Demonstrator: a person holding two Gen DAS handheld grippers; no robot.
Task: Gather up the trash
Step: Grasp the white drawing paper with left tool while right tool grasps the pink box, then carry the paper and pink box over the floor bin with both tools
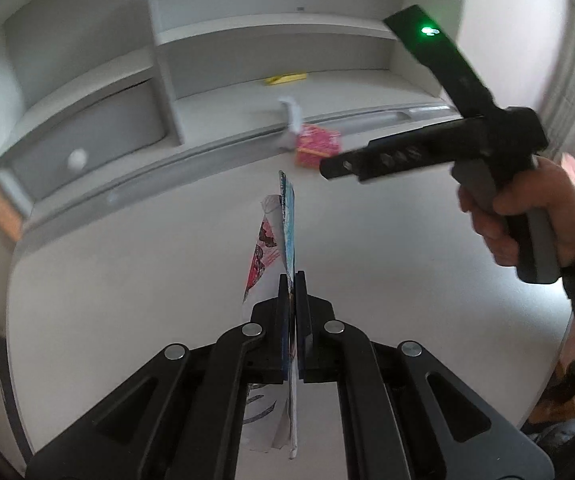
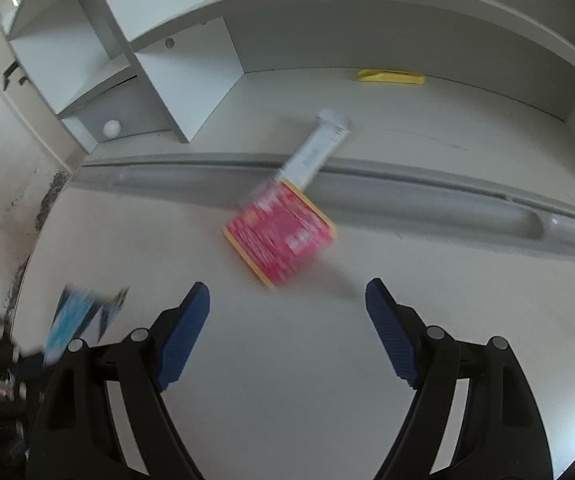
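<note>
My left gripper (image 1: 292,280) is shut on flat wrappers (image 1: 283,216), one blue, one white with red print, held edge-on above the white desk (image 1: 127,280). They show as a blurred blue shape at the lower left of the right wrist view (image 2: 75,316). My right gripper (image 2: 287,300) is open and empty, just in front of a red and yellow packet (image 2: 283,236) lying on the desk. A white tube-like box (image 2: 315,152) lies behind the packet, touching it. In the left wrist view the right gripper (image 1: 331,168) hovers beside the red packet (image 1: 317,146).
A grey groove (image 2: 407,196) runs across the desk behind the packet. A yellow wrapper (image 2: 391,76) lies at the back of the shelf unit (image 2: 215,40). A drawer with a round white knob (image 2: 111,128) is at the left. The desk's right edge (image 1: 559,344) drops to the floor.
</note>
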